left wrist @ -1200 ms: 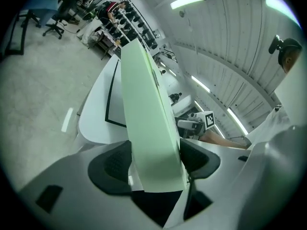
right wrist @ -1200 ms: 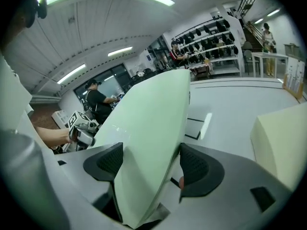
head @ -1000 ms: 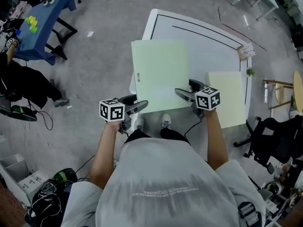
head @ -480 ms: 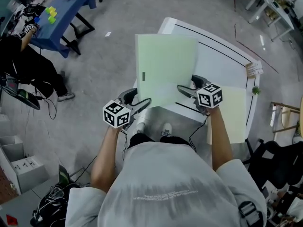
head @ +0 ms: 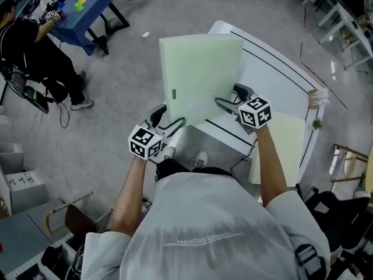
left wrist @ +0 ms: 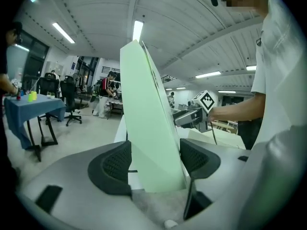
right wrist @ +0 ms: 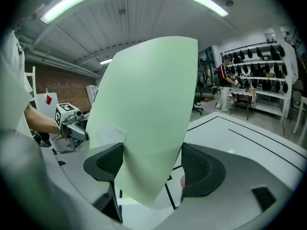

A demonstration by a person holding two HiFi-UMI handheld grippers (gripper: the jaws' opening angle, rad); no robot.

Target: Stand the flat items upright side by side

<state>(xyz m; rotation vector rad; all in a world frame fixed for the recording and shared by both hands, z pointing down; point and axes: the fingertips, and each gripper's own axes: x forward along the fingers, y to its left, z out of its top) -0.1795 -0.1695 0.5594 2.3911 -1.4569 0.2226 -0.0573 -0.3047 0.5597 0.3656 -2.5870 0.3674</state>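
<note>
1. The right gripper [head: 226,95] has its jaws closed on one lower corner of the green folder [head: 201,74]. The folder rises up and away from the pads, clear of the table [head: 274,69].
2. The left gripper [head: 170,116] has its jaws spread wide. The folder's opposite lower corner stands between them, with no clamping evident.
3. Judgement on the step: the left jaws should close on that corner before any further tilt, so that both bottom corners are controlled. The bottom edge should then go down squarely onto the table ahead of the grippers, leaving room alongside for the other item.
4. Risk: a single corner grip may let the folder swing or sag.
5. Only the head view shows the second flat item [head: 285,147], which lies flat on the table outboard of the right gripper.
6. Only the left gripper view shows the folder's edge and its lean.
7. The right gripper view shows the folder's broad face crossing the gap between the pads, a fit the head view cannot resolve.
</note>
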